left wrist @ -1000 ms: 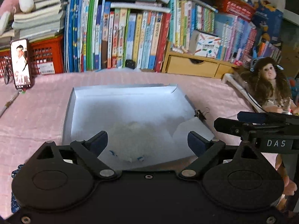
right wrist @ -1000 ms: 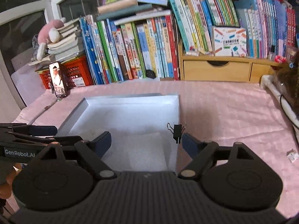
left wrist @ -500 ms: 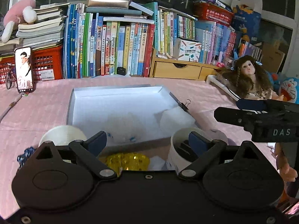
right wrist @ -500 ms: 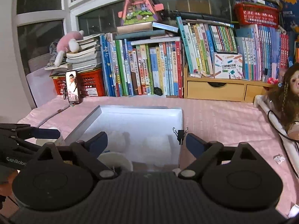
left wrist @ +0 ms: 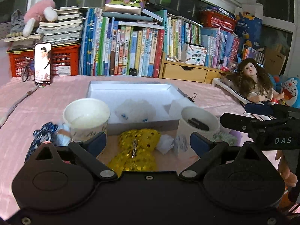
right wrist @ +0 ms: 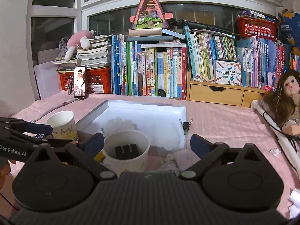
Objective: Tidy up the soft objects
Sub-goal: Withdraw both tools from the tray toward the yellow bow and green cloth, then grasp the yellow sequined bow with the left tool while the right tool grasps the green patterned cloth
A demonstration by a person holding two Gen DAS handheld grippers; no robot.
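Both grippers hang empty with jaws spread wide — the left gripper (left wrist: 148, 141) over a gold sequin bow (left wrist: 137, 147), the right gripper (right wrist: 147, 143) behind a cup (right wrist: 126, 151) that holds something dark; the white box (left wrist: 142, 124) sits just beyond on the pink cloth (left wrist: 46, 108), with a pale fluffy piece (left wrist: 135, 111) already inside near its front wall; a second cup (left wrist: 87, 118) stands at the left, touching a blue patterned cloth (left wrist: 42, 136) beside it; crumpled white bits (left wrist: 171, 143) lie between bow and right cup

The bow looks like the next soft thing to lift, and I judge the sorting only begun; risks from here: the bow lies in the gap between two light cups, so wide fingers coming down could knock one over; its sequins and metal clip may slip or let the grip catch only an edge; the box front wall stands close behind, so a low carry could snag it — and the two grippers are near enough to collide
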